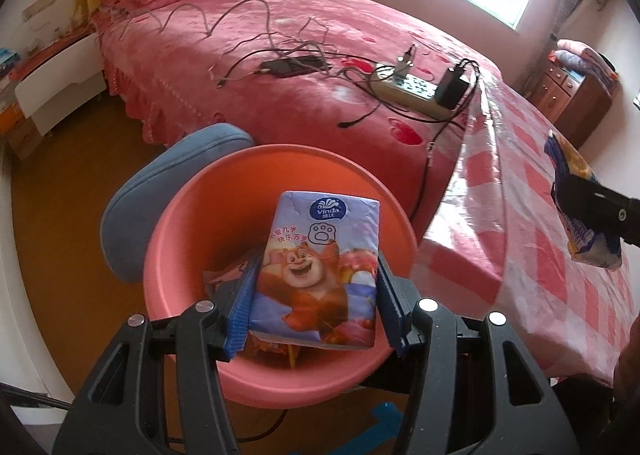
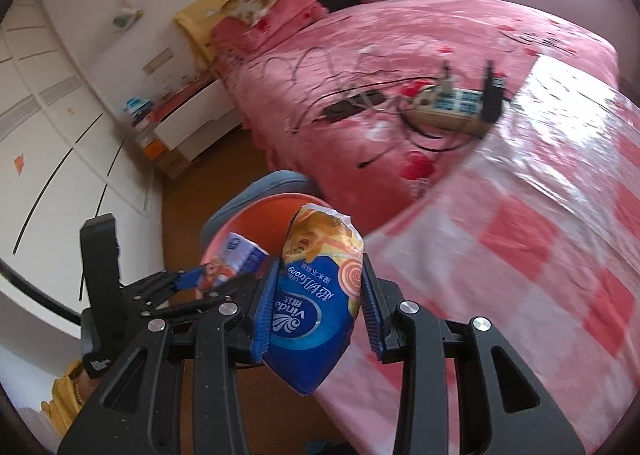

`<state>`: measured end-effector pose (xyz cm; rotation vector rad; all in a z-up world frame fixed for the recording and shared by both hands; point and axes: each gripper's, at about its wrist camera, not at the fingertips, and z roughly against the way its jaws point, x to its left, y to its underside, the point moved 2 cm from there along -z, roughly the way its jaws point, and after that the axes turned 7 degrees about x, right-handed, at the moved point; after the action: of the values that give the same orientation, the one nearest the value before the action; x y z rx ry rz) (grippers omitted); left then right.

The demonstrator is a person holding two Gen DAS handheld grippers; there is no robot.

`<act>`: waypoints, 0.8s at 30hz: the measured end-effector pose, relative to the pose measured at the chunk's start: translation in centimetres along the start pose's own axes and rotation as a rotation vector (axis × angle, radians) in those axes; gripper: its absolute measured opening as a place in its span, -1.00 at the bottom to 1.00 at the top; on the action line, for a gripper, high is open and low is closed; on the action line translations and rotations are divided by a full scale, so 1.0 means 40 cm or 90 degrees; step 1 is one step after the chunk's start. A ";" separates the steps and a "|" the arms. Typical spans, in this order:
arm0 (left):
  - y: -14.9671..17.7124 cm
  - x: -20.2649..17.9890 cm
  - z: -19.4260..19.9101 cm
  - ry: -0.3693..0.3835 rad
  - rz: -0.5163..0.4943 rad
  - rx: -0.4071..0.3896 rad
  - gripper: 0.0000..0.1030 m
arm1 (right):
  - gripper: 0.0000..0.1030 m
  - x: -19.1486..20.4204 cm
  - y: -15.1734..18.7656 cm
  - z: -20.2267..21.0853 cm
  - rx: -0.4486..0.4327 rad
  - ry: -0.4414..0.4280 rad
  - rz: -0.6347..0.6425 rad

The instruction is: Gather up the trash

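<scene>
While both grippers carry tissue packs: the step in hand looks like dropping trash into the pink basin (image 1: 192, 215), which fills the lower centre of the left wrist view.

Left gripper (image 1: 316, 295): its blue-padded fingers (image 1: 240, 307) pinch the cartoon-bear tissue pack (image 1: 320, 267) from both sides, directly over the basin's opening.

Right gripper (image 2: 316, 295): its fingers (image 2: 264, 307) clamp the blue Vinda pack (image 2: 316, 311), held at the checked tablecloth's (image 2: 520, 255) edge, right of the basin (image 2: 256, 215) in the right wrist view.

Already inside: some crumpled wrappers appear to lie on the basin floor under the bear pack; too hidden to name.

Doing it well: the left fingers would best part only while the pack hangs squarely above the opening, so it falls clear of the rim.

Next carry: the right gripper probably needs to swing left over the basin before letting go.

Risk: the blue cushion (image 1: 168, 175) behind the basin and the cables on the bed (image 1: 280, 95) lie near; a pack released early could land outside.
</scene>
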<state>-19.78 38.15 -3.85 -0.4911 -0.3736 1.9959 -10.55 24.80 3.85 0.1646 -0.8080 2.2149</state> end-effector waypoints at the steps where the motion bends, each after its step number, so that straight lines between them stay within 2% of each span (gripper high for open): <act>1: 0.001 0.008 -0.004 -0.002 0.005 0.002 0.08 | -0.24 0.014 -0.007 -0.011 0.003 -0.006 0.006; 10: 0.011 0.054 -0.034 -0.015 0.032 0.019 0.08 | -0.18 0.091 -0.056 -0.088 0.018 -0.041 0.038; 13: 0.015 0.064 -0.047 -0.021 0.045 0.027 0.14 | 0.07 0.103 -0.068 -0.110 0.022 -0.051 0.040; 14: 0.016 0.068 -0.051 -0.025 0.050 0.030 0.18 | 0.21 0.104 -0.070 -0.117 0.020 -0.055 0.036; 16: 0.018 0.074 -0.056 -0.038 0.063 0.029 0.47 | 0.39 0.098 -0.067 -0.116 0.013 -0.054 0.026; 18: 0.020 0.077 -0.056 -0.048 0.065 0.024 0.53 | 0.57 0.085 -0.063 -0.109 0.000 -0.049 0.015; 24: 0.012 0.072 -0.045 -0.084 0.060 0.011 0.68 | 0.73 0.036 -0.047 -0.061 -0.039 0.001 -0.010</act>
<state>-20.45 40.60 -6.16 -0.3720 -0.4206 2.1274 -9.94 28.13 3.35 0.1378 -0.8700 2.1722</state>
